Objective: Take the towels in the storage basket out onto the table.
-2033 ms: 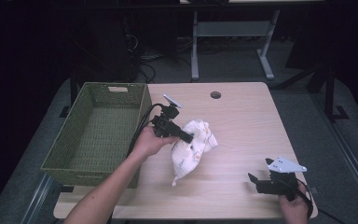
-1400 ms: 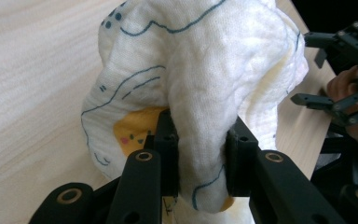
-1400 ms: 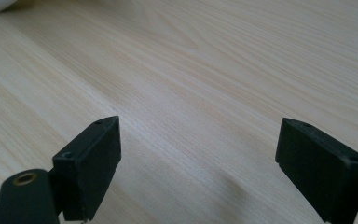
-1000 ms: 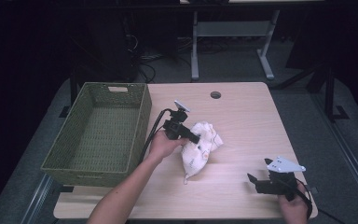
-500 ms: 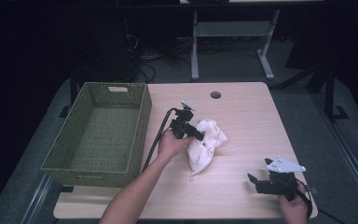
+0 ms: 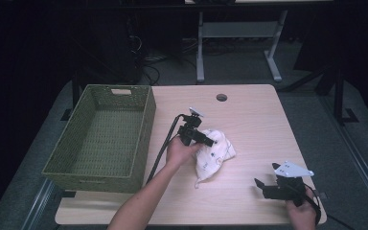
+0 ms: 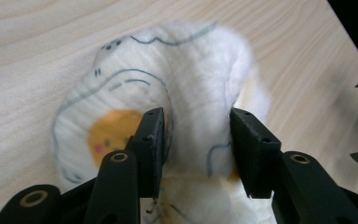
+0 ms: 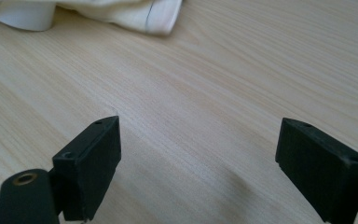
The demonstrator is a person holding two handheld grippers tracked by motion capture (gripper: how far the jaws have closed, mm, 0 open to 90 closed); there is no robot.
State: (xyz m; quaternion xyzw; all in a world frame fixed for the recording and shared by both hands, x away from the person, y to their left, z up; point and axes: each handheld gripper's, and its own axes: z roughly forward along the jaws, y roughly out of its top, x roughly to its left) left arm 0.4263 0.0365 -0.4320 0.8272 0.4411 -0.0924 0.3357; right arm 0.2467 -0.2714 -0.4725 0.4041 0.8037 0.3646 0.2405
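Opening over the white cloth (image 7: 186, 93), the left gripper (image 7: 198, 149) has just been loosening, a fold between its jaws unpinched. Fabric may snag and drag; the right gripper (image 8: 200, 163) gapes wide, empty, above the counter (image 8: 242, 70).

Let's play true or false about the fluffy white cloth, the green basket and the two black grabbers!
1. The crumpled white printed cloth lies on the light wooden table. True.
2. The green woven basket holds the cloth. False: the basket is empty.
3. The right gripper has its jaws wide apart over bare wood. True.
4. The left gripper hangs far from the cloth. False: cloth sits between its jaws, which have just been opening.
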